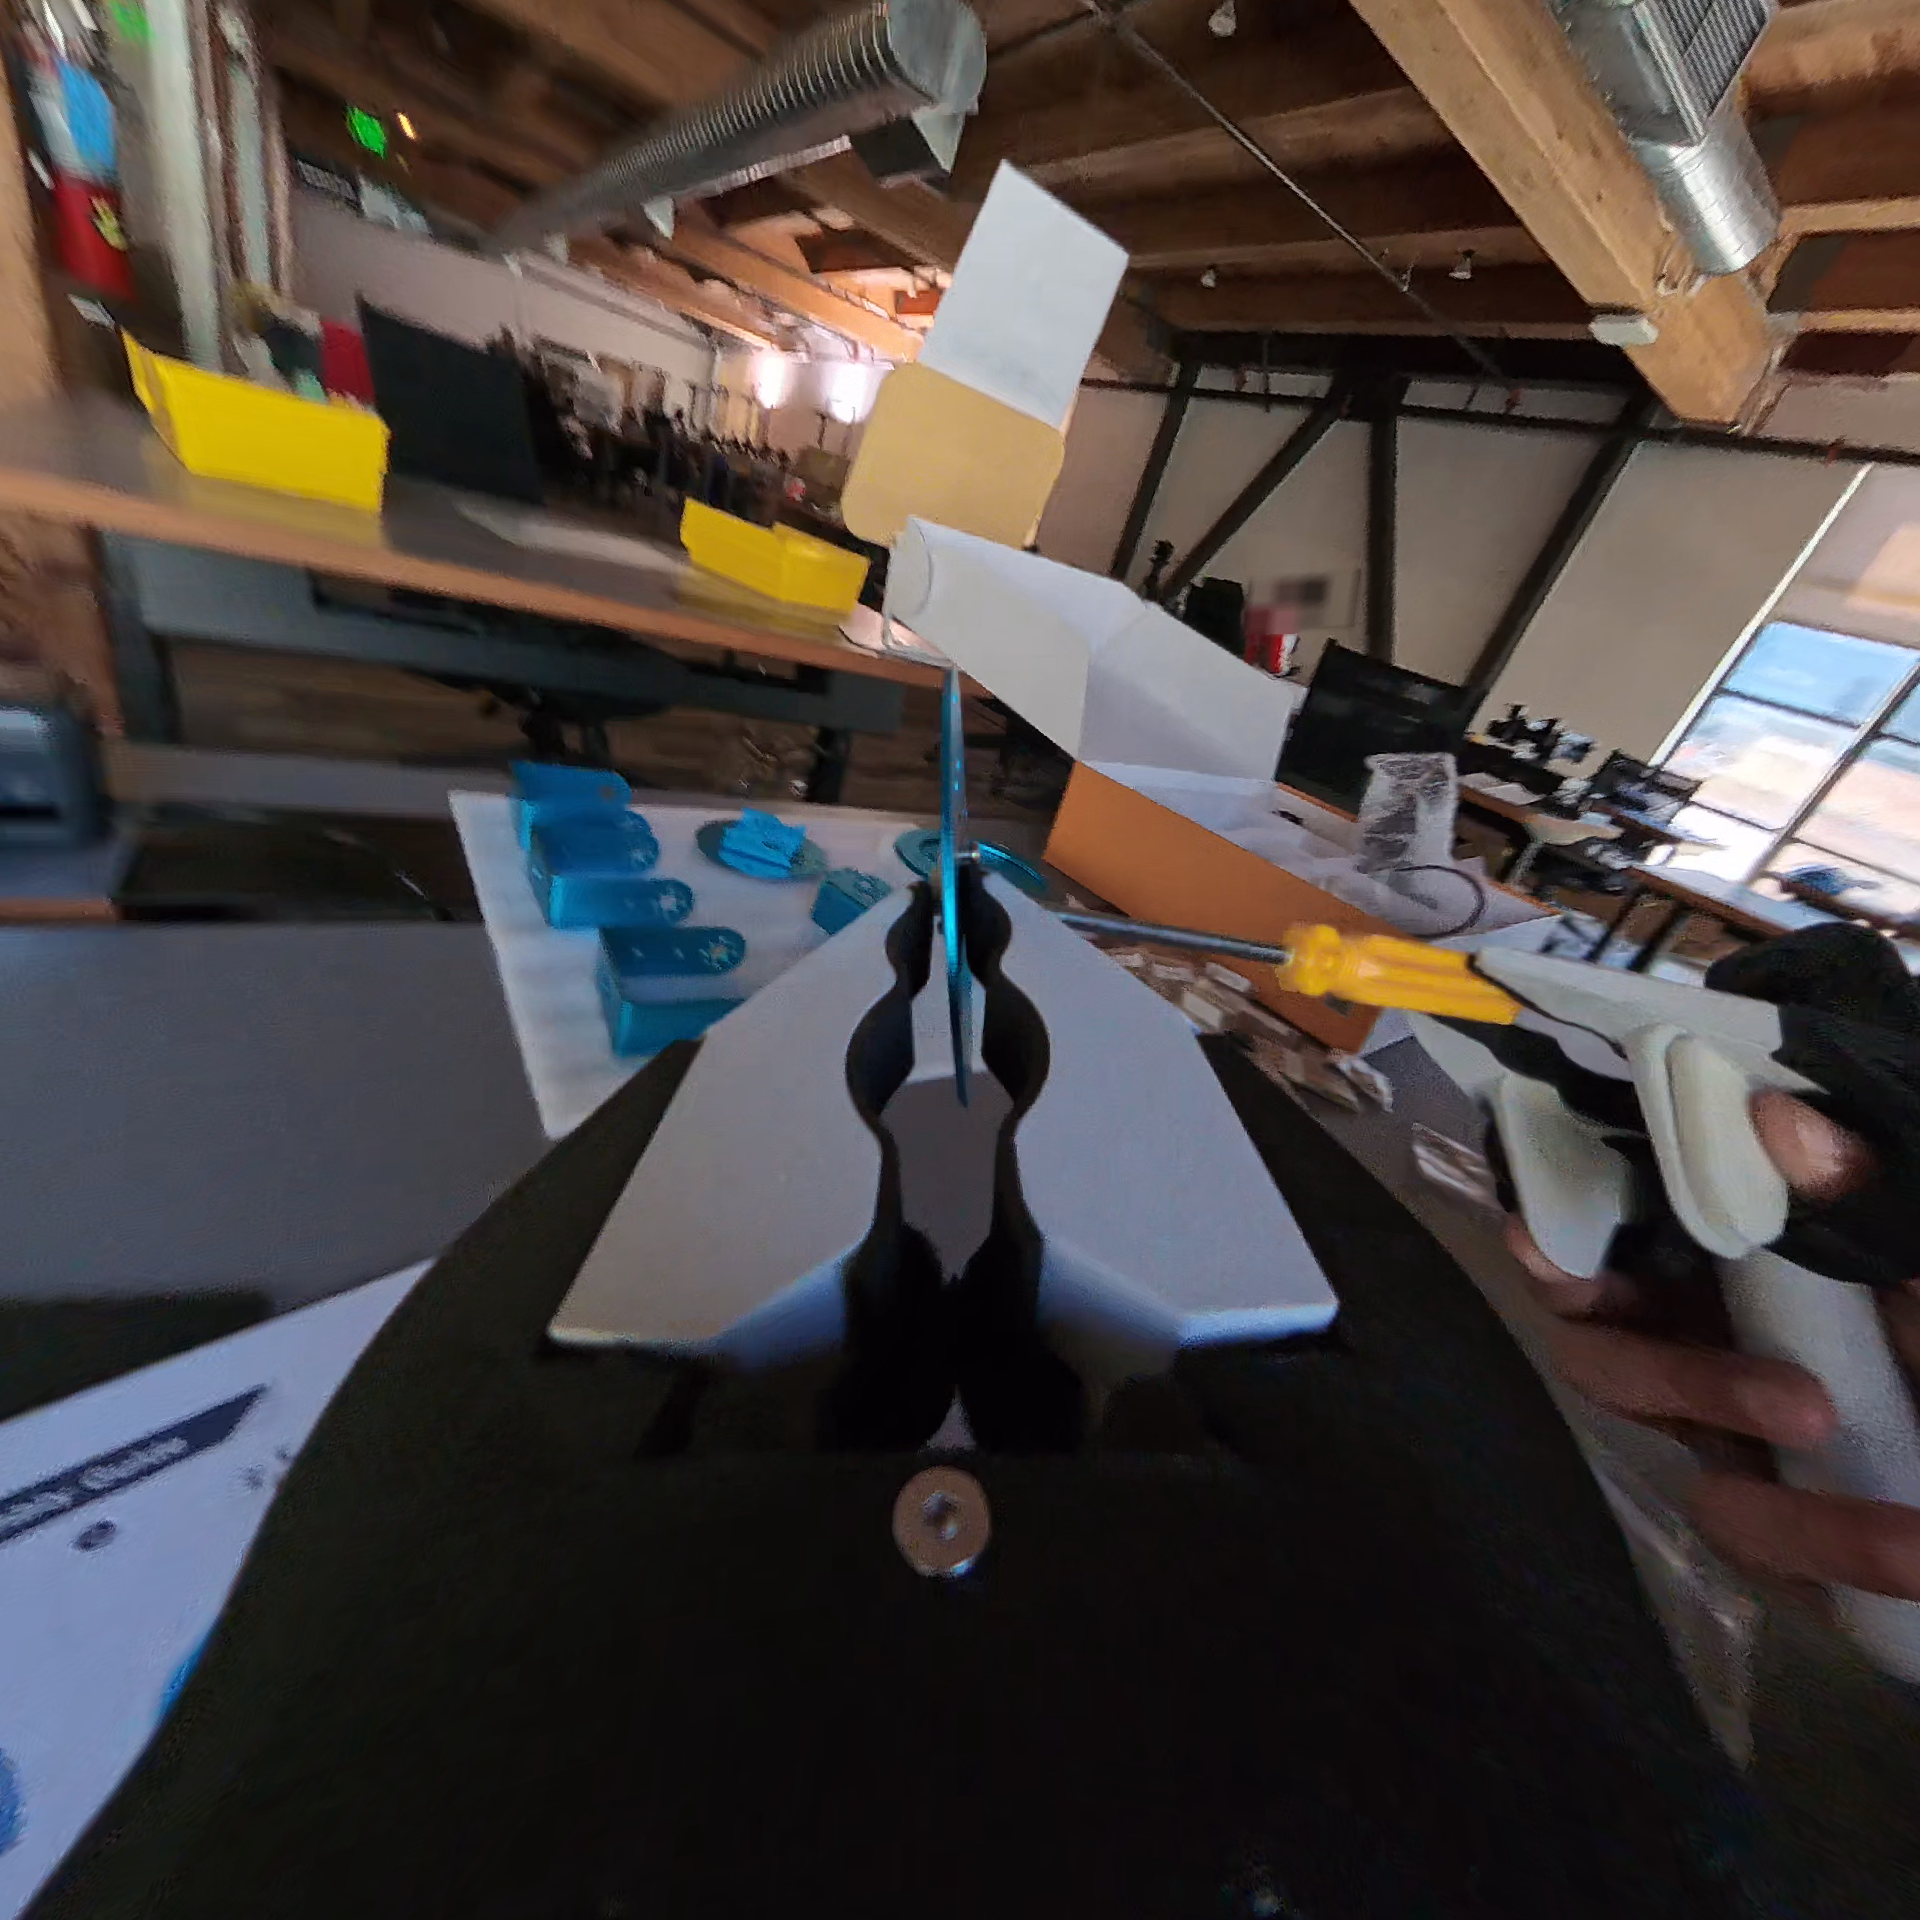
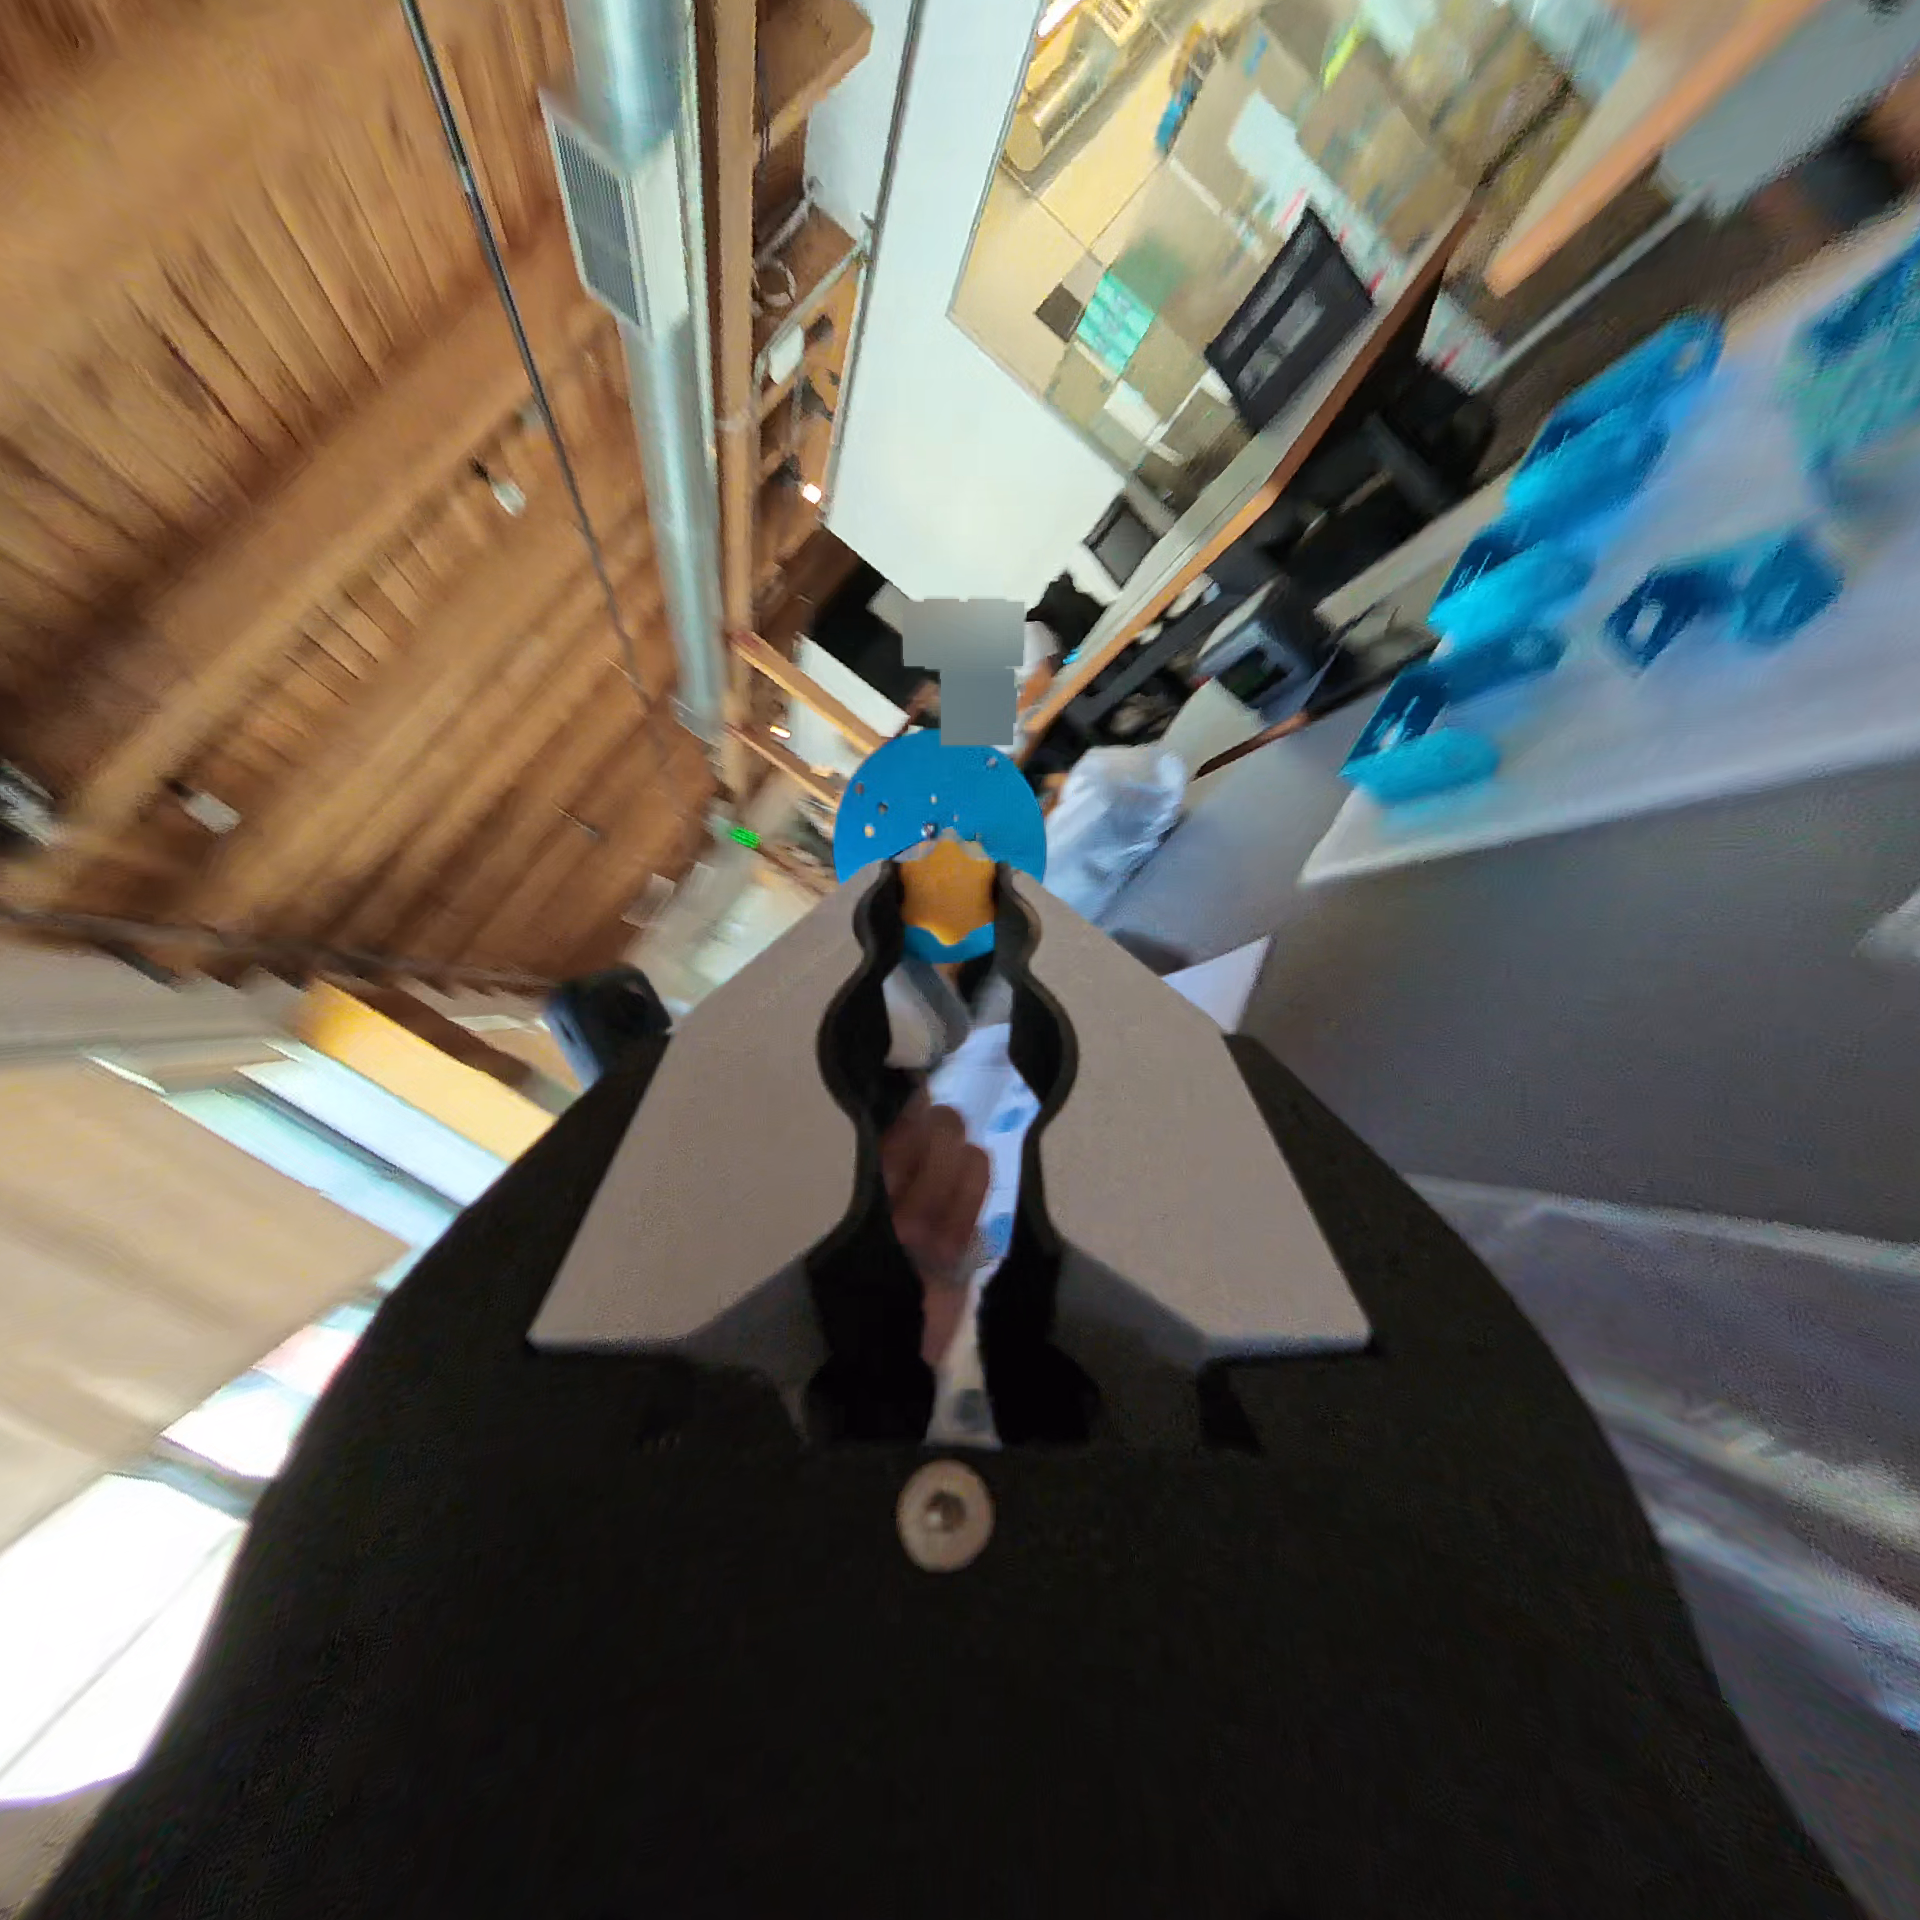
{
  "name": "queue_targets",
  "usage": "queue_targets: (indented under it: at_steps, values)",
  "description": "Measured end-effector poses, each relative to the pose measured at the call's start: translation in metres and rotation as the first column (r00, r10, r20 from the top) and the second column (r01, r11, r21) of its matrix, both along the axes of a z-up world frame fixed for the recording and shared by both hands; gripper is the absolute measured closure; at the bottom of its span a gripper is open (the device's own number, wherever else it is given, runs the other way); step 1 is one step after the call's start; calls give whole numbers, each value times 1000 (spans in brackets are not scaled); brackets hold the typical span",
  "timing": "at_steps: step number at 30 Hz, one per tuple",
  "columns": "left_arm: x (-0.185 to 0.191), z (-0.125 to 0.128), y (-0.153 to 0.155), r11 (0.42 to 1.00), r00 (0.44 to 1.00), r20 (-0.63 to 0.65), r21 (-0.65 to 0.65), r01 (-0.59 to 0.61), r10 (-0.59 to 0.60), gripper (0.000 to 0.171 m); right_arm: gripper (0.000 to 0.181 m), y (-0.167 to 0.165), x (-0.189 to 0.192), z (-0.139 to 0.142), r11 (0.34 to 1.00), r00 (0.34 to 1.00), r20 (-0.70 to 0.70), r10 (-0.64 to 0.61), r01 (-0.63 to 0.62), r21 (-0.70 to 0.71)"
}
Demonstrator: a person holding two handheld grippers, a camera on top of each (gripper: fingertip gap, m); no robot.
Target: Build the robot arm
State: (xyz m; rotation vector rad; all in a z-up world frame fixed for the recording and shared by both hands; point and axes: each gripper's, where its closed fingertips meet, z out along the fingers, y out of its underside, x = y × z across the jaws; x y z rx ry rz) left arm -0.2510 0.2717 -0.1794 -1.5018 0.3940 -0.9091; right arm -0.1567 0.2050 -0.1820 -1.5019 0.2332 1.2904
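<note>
My left gripper [image 1: 954, 902] is shut on a thin blue metal disc [image 1: 953, 790], held edge-on and upright above the table. My right gripper [image 2: 948, 883] is shut on a yellow-handled screwdriver [image 2: 945, 896]. In the left wrist view the screwdriver [image 1: 1392, 971] comes in from the right, and its metal shaft tip touches the disc's right face near a small screw. In the right wrist view the disc [image 2: 935, 805] shows face-on, round with several small holes, just beyond the handle. The right gripper [image 1: 1496, 971] and the gloved hand that holds it show at the right of the left wrist view.
A white foam sheet [image 1: 499, 935] on the grey table carries several blue metal brackets [image 1: 603, 883] and round parts. An open orange cardboard box [image 1: 1174, 862] with white flaps stands behind. A printed white paper [image 1: 125, 1496] lies at the near left. Yellow bins [image 1: 260, 426] sit on a farther bench. Left tips to right tips: about 12 cm.
</note>
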Motion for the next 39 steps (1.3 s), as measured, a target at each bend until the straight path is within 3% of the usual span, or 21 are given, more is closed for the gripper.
queue_targets:
  at_steps: [3,7,11,14,16,18,22,25,28,32,34,37,39]
  values:
    - [-7,16,-5,982,992,-79,167,-85,100,166,166,-4,-11,-12,981,948,-304,93,-139,-134]
    - [-11,29,-11,928,967,-160,347,-134,199,166,166,-8,-22,-18,920,795,-588,149,-329,-212]
    - [-11,38,-23,892,964,-172,440,-107,201,166,166,-9,-22,-22,853,649,-738,185,-479,-208]
    - [-12,43,-37,893,971,-145,436,-112,192,166,166,-18,-22,-17,829,623,-750,223,-526,-190]
    - [-15,47,-49,899,972,-126,417,-131,200,166,166,-26,-20,-9,824,661,-695,282,-538,-177]
    - [-16,48,-61,919,973,-96,358,-163,210,166,166,-30,-13,1,868,756,-565,330,-478,-133]
    - [-17,26,-72,961,968,-17,126,-245,249,166,166,-36,-3,14,942,933,-136,334,-332,44]
    - [-14,4,-77,965,965,4,-26,-261,261,166,166,-48,-1,16,921,944,241,223,-285,264]
    - [-9,-18,-83,959,971,20,-165,-231,237,166,166,-67,-5,12,803,822,563,87,-392,448]
    - [-6,-39,-94,940,983,7,-292,-175,185,166,165,-88,-9,-13,605,497,860,-112,-653,456]
    - [-6,-48,-100,927,988,-4,-345,-148,156,166,165,-91,-7,-22,512,342,897,-281,-737,441]
    - [-6,-59,-106,912,990,-55,-386,-139,128,166,165,-99,-9,-30,359,181,829,-529,-837,412]
    - [-6,-63,-108,914,984,-123,-371,-166,129,166,165,-104,-12,-31,294,128,779,-613,-879,375]
